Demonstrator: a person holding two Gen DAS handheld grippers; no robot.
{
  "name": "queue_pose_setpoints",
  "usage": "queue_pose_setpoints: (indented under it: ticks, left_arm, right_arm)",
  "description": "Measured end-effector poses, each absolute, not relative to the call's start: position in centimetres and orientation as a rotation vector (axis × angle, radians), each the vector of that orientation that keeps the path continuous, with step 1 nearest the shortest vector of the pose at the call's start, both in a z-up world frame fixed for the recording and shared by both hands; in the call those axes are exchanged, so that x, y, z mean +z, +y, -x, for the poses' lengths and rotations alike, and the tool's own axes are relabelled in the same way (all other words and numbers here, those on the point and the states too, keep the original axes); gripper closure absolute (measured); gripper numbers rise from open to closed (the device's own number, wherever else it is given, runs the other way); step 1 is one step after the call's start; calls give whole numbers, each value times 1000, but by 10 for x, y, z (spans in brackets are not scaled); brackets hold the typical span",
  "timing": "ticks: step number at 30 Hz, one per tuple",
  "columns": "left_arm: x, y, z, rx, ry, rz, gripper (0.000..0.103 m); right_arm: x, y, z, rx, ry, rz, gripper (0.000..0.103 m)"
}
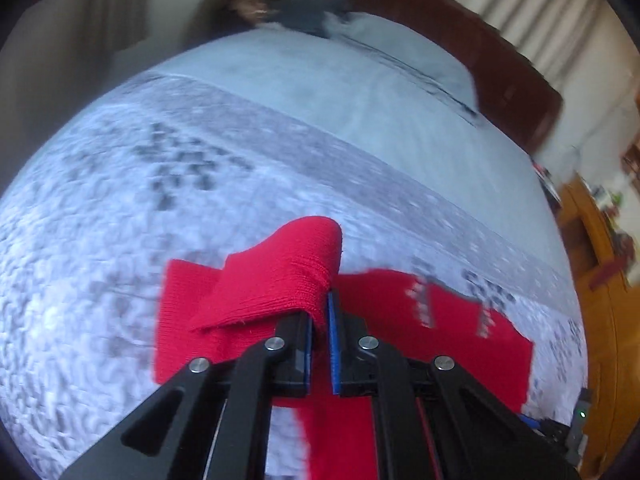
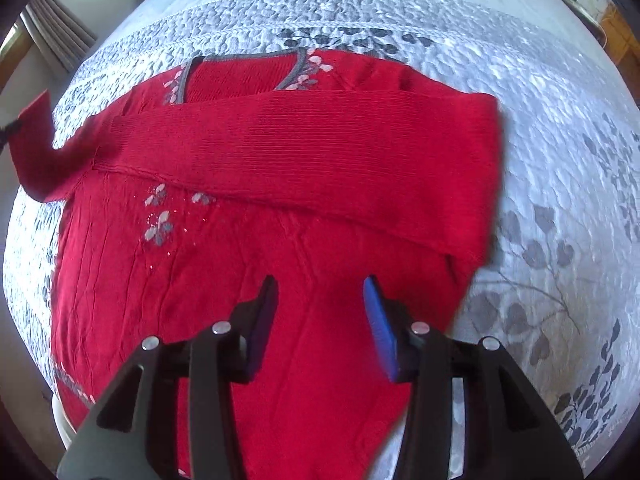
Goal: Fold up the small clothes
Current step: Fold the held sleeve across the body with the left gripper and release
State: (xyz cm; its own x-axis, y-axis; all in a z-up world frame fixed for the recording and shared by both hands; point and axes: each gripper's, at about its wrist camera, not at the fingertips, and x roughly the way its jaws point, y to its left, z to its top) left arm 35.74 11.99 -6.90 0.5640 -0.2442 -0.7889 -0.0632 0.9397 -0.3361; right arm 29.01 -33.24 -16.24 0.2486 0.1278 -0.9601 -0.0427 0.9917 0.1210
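A red knit sweater [image 2: 224, 280] with a grey neckline [image 2: 240, 76] and small flower motifs lies flat on the quilted bed. One sleeve [image 2: 320, 152] is folded across its chest. The other sleeve [image 2: 36, 152] lifts off the bed at the left edge of the right wrist view. My left gripper [image 1: 322, 304] is shut on that sleeve's cuff [image 1: 280, 272], which drapes over the left finger above the sweater body [image 1: 440, 320]. Above the sweater's lower body my right gripper [image 2: 320, 292] is open, with nothing between its blue pads.
The grey-and-white floral quilt [image 2: 540, 160] covers the bed, with a plain pale sheet [image 1: 340, 100] beyond it. A dark wooden headboard [image 1: 480, 52] stands at the far end. Orange wooden furniture [image 1: 600, 280] is at the right, and curtains hang behind.
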Motion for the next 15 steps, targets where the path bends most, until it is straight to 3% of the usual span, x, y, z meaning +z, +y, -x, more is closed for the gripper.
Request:
queue_pose_setpoints:
  ticks: [7,15]
  left_arm:
    - [-85,-22,-352,-290,998,269,97]
    - [-150,-140,-337,-354,1097,116,94]
  right_arm:
    - [-158,-352,-278,109,1296,-90,58]
    - [-169,-370,-267,90,1316,-123,55]
